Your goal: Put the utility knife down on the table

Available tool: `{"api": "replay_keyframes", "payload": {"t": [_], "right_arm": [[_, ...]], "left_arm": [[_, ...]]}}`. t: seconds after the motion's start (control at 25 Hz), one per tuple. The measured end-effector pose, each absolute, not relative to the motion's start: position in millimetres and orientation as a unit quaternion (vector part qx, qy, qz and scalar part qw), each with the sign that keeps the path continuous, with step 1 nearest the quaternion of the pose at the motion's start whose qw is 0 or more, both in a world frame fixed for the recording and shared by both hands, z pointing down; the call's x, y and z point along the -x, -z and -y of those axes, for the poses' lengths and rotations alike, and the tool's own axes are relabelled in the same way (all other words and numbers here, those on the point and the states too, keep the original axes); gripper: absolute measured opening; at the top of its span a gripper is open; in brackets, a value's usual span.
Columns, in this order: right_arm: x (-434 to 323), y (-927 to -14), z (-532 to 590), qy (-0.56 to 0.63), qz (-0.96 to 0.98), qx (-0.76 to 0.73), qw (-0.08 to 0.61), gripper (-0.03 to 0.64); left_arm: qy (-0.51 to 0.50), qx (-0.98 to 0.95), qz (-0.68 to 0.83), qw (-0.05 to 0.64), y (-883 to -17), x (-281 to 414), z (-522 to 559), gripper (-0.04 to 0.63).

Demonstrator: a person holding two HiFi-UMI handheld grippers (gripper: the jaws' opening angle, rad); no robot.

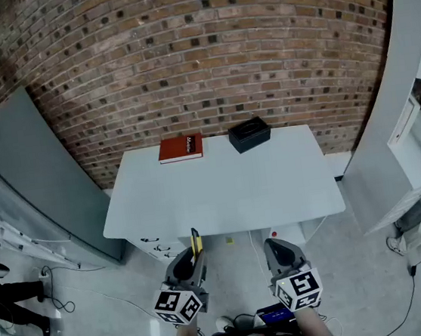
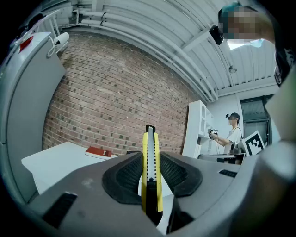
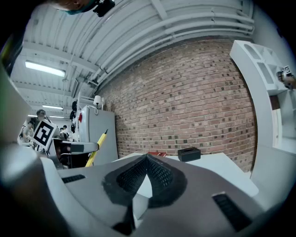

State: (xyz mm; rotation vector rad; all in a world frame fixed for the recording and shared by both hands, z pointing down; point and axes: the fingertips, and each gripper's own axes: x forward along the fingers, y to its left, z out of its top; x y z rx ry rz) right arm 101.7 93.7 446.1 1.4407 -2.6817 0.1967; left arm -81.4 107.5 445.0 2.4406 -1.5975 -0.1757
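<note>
We are gripping the utility knife [image 2: 151,171] in the left gripper [image 2: 150,159]. It is a slim yellow knife with a black slider and a pale notched rail running down its middle, ending in a dark tip. The jaws are pressing on its two flat sides, with the ribbed black pads touching the yellow body. The knife is standing on edge and pointing straight out beyond the jaw tips toward the brick wall [image 1: 204,50]. In the head view the knife [image 1: 196,243] is sticking forward out of the left gripper [image 1: 194,261], above the floor and just short of the near edge of the white table [image 1: 222,196], not touching it. From the right gripper view we are seeing the same knife [image 3: 96,149] off to the left as a tilted yellow bar with a dark point. We are keeping the right gripper [image 3: 147,158] pressed together, its pads meeting with nothing between them, and it is hovering beside the left one in front of the table [image 1: 278,249]. At the far side of the table a red book [image 1: 181,148] is lying flat, and near it is a black box [image 1: 250,134] whose contents we cannot make out.
</note>
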Motion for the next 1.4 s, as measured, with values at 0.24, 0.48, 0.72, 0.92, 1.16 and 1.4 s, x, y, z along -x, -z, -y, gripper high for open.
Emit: {"api": "replay_keyframes", "payload": {"t": [0.24,0.48,0.72,0.92,1.16,1.4], "right_arm": [[-116.9,-451.9,-92.3,-0.068,0.880,-0.468,0.053,0.002],[-130.3,-453.6,-88.6,-0.073,0.881,-0.463,0.053,0.002],[-133.5,-456.9,-80.2,-0.085,0.887,-0.452,0.043,0.002],[-137.5,-460.8,-56.3,-0.101,0.891,-0.441,0.034,0.002],[-126.7,-479.4,4.5,-0.092,0.887,-0.450,0.054,0.003],[-102.0,-495.3,94.2,-0.112,0.874,-0.469,0.050,0.002]], "left_arm": [[0.059,-0.829,0.545,0.116,-448.7,65.6,-106.9,0.120],[0.057,-0.824,0.550,0.121,-449.8,54.6,-107.9,0.120],[0.051,-0.825,0.548,0.129,-455.9,50.3,-93.1,0.120],[0.044,-0.828,0.542,0.137,-466.2,46.8,-59.0,0.120],[0.032,-0.833,0.530,0.156,-493.8,58.2,8.3,0.120],[0.016,-0.841,0.513,0.171,-514.6,81.9,110.8,0.120]]}}
